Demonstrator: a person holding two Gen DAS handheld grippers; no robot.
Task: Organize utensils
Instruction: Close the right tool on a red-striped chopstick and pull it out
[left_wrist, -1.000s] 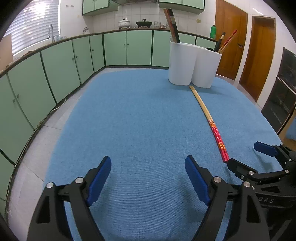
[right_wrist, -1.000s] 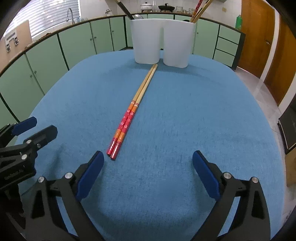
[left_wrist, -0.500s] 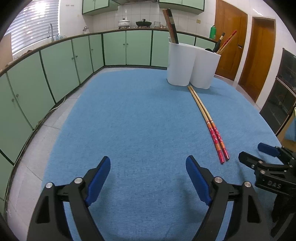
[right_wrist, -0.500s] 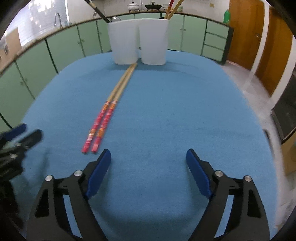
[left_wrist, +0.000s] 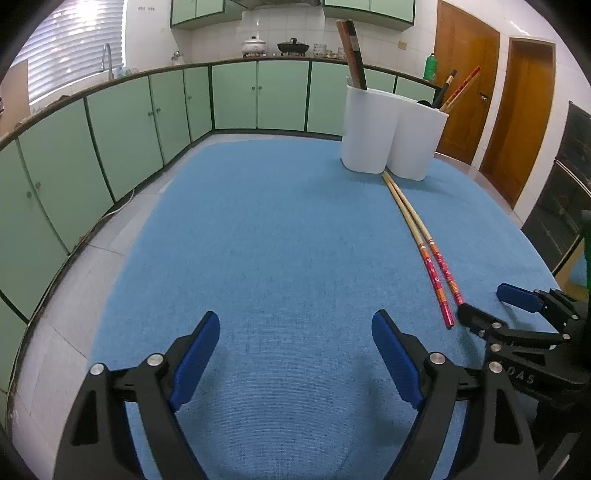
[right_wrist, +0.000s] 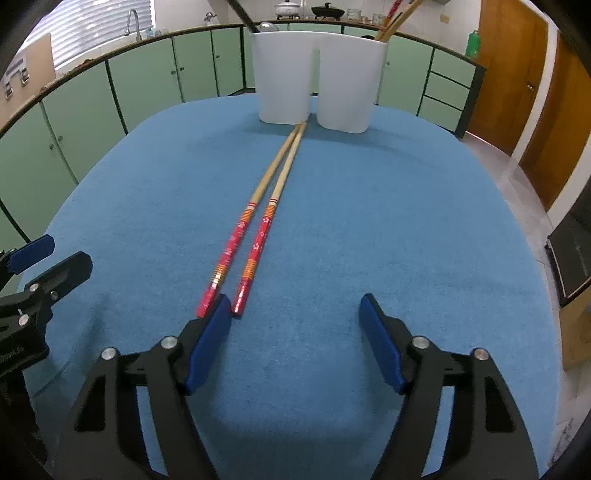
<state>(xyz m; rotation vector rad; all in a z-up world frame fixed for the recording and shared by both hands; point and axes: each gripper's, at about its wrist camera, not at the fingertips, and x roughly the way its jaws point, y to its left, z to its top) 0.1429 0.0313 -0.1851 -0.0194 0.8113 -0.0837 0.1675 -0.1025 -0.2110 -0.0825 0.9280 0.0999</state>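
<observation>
Two long chopsticks (right_wrist: 258, 229) with red patterned ends lie side by side on the blue table cloth (right_wrist: 406, 221), tips pointing at two white utensil holders (right_wrist: 314, 70). They also show in the left wrist view (left_wrist: 424, 247), as do the holders (left_wrist: 391, 136), which hold other chopsticks and utensils. My right gripper (right_wrist: 295, 332) is open and empty just behind the red ends, its left finger next to them. My left gripper (left_wrist: 295, 350) is open and empty, to the left of the chopsticks. Each gripper shows in the other's view: the right (left_wrist: 491, 306) and the left (right_wrist: 51, 258).
Green kitchen cabinets (left_wrist: 147, 122) curve around the far and left sides. Wooden doors (left_wrist: 517, 107) stand at the right. The table's rounded edge drops to a tiled floor (left_wrist: 55, 295) at the left.
My right gripper has swung left and forward toward the red ends of the chopsticks. My left gripper has barely moved. Both stay open.
</observation>
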